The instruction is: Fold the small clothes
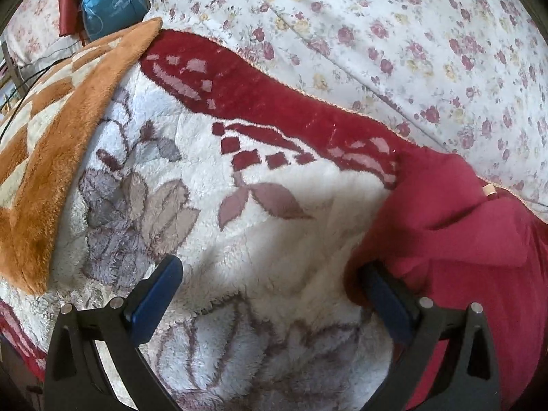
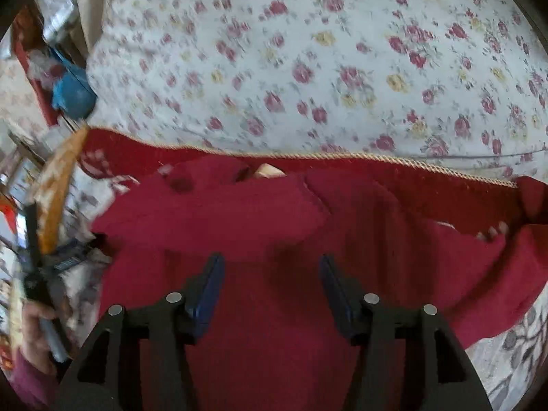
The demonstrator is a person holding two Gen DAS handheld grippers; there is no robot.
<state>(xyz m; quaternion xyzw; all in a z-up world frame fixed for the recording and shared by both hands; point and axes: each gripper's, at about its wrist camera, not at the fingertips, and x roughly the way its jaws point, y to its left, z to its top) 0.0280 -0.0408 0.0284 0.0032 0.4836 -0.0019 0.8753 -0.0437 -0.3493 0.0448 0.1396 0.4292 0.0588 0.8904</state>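
Note:
A dark red garment (image 1: 459, 239) lies bunched on the fleece blanket at the right of the left wrist view, with a small cream tag (image 1: 489, 190) at its far edge. My left gripper (image 1: 270, 294) stands wide open over bare white fleece. Its right finger (image 1: 387, 304) sits against the garment's left edge, partly covered by the cloth. In the right wrist view the same garment (image 2: 257, 222) spreads across the middle, folded over on itself. My right gripper (image 2: 270, 291) hangs open just above it, with nothing between its blue pads.
A white fleece blanket (image 1: 239, 239) with grey flowers and a red border (image 1: 260, 92) lies under the garment. An orange blanket (image 1: 51, 144) is at the left, a flowered sheet (image 2: 308, 51) beyond. A hand (image 2: 34, 322) holds the other gripper at the left edge. A blue bag (image 1: 109, 3) stands far left.

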